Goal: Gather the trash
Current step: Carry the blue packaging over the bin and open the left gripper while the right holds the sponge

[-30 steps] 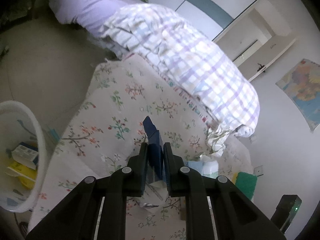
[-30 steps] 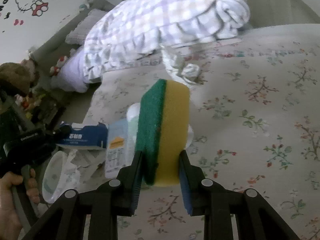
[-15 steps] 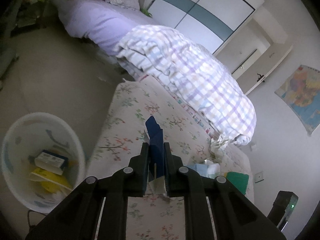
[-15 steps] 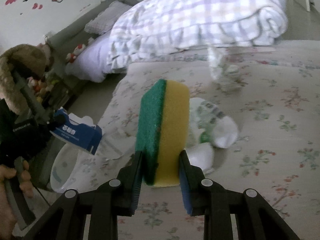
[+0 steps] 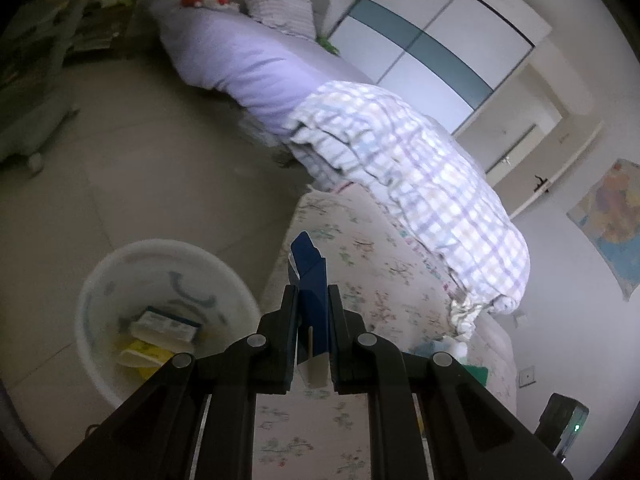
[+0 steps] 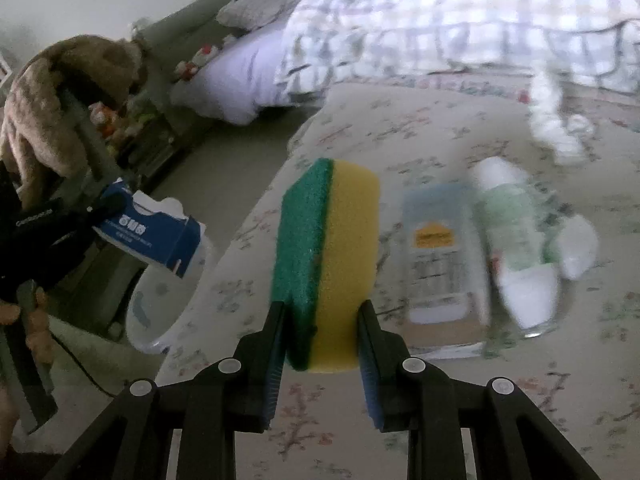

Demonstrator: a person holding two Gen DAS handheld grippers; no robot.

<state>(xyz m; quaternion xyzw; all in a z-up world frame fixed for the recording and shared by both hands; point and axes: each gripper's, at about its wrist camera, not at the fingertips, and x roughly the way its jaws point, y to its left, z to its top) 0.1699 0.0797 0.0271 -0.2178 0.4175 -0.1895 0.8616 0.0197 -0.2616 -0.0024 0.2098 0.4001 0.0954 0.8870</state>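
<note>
So the flattened blue-and-white cardboard carton is pinched tight between the jaws of the left gripper, held up in the air over the edge of the flowery bedspread. Looks to me like this is the carry-to-the-bin step. The round white plastic bin sits on the floor just left of the bed, and there's already a small box and some yellow wrapper in it.

Meanwhile the right gripper is clamped on a yellow sponge with a green scrubby side, also up off the bed.

My guess for the next move: swing the carton further left until it's over the bin's mouth, then let go. Right now it's beside the rim, not above it, so dropping it here would probably miss.

Still lying on the bedspread: a pale flat packet with an orange label and a white-and-green plastic bottle, both blurry.
</note>
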